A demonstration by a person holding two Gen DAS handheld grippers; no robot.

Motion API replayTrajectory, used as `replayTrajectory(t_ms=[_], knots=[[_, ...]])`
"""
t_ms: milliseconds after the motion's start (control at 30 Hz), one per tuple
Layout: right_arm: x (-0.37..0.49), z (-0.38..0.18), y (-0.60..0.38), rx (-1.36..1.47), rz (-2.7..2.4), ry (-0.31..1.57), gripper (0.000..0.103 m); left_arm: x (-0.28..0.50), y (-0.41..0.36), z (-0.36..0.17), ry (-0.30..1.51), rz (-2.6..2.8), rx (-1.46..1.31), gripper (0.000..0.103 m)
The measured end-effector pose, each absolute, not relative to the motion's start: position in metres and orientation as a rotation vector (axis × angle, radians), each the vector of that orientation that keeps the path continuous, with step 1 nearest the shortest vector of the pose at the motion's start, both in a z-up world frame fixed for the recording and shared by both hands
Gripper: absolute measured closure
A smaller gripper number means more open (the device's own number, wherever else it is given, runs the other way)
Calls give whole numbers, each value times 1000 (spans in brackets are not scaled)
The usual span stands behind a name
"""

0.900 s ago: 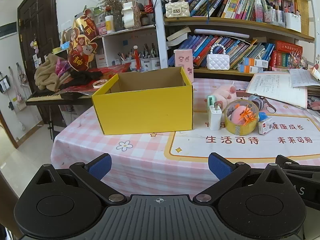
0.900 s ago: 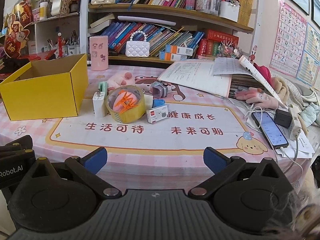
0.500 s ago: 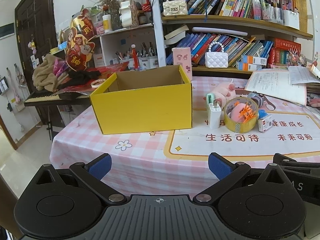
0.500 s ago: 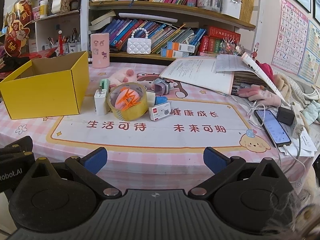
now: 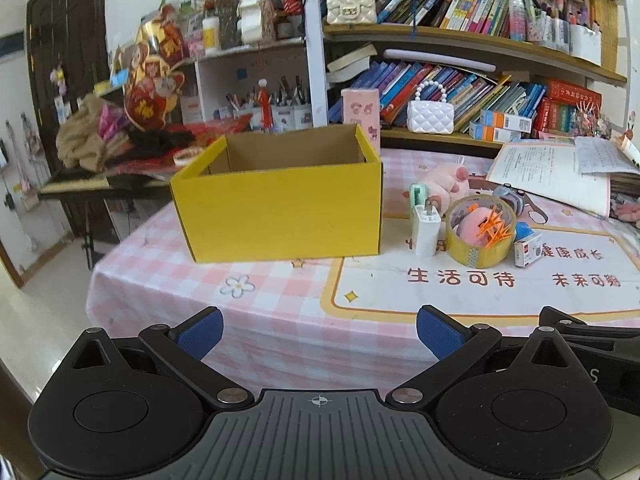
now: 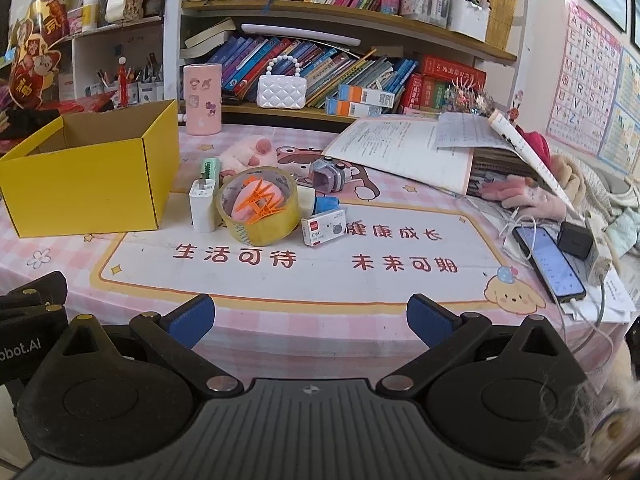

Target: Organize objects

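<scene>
With both the left tool (image 5: 318, 330) and right tool (image 6: 310, 316) spread wide and empty at the worktop's (image 6: 248, 280) near edge, reaching the tape roll (image 6: 258, 208) right of the yellow box (image 5: 280, 204) could topple the upright white charger (image 6: 202, 210) touching it.

Table (image 5: 168, 280) under pink checked cloth. Landmark: yellow box (image 5: 280, 216), open top. Right of box, touching: white charger (image 6: 202, 208); then tape roll (image 6: 260, 210), small white carton (image 6: 323, 230). Far right of box: phone (image 6: 550, 262), open book (image 6: 404, 148).
</scene>
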State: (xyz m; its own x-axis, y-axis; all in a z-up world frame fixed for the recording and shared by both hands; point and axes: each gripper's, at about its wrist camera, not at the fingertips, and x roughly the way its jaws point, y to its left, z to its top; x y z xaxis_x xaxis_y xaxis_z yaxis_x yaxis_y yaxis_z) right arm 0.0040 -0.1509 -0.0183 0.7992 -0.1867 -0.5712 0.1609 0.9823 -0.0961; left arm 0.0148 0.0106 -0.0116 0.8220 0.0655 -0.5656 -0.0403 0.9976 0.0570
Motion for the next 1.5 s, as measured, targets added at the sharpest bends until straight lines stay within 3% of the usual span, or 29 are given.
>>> replayTrajectory(t_ms=[533, 1267, 1500], knots=[[38, -28, -180, 96, -37, 635, 0, 45, 5, -17, 613, 73, -117, 0], [135, -40, -250, -63, 89, 642, 2, 113, -55, -29, 676, 136, -121, 0], [171, -60, -259, -64, 151, 718, 22, 130, -61, -25, 729, 112, -179, 0]])
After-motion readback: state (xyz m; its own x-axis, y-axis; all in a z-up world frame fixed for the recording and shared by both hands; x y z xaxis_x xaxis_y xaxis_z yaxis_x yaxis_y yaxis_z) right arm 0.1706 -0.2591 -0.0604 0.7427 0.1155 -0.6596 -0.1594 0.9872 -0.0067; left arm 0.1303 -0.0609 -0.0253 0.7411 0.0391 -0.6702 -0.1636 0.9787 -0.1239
